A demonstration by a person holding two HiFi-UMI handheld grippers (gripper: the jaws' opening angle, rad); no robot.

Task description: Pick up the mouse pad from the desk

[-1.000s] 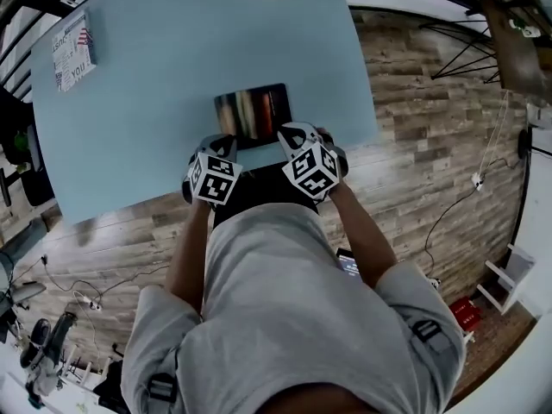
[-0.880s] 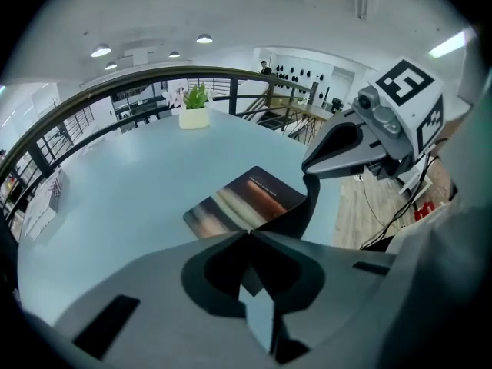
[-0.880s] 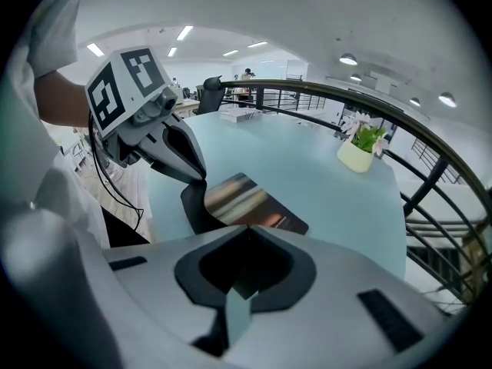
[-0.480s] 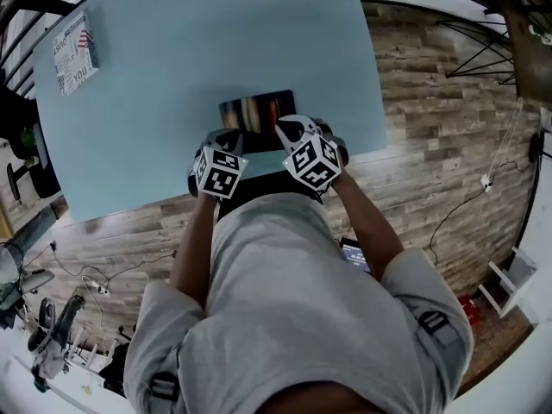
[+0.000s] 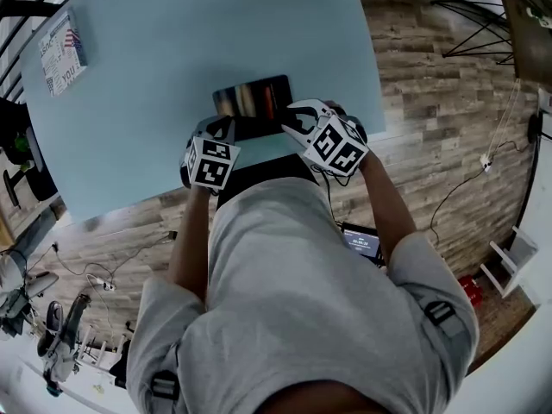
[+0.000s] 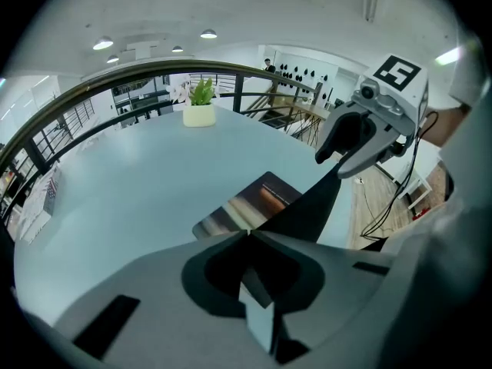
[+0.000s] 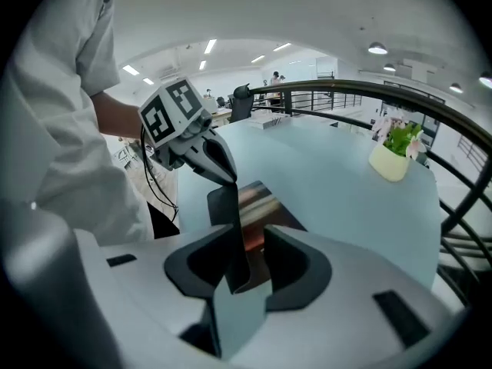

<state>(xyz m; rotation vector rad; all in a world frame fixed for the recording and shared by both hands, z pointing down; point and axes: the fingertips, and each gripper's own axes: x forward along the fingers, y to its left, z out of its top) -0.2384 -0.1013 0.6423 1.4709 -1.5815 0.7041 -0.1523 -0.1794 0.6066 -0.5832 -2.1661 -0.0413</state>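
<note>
I see the mouse pad [image 5: 252,100] lying close to the near edge of the bench [image 5: 155,50], with its near rim lifted off the bench as a black flap. My left hand-held gripper [image 5: 219,131] is pressed together on that flap, right at the bench's near edge. My right hand-held gripper [image 5: 295,121] has just spread its jaws, and the flap runs between them unpinched. Past the pad the bench lies open up to a plant pot [image 6: 199,114] at its far edge and a printed card [image 5: 62,52] at its far left corner. Compared with a second ago, the right hand-held gripper stands farther from the left one along the bench's near edge.
</note>
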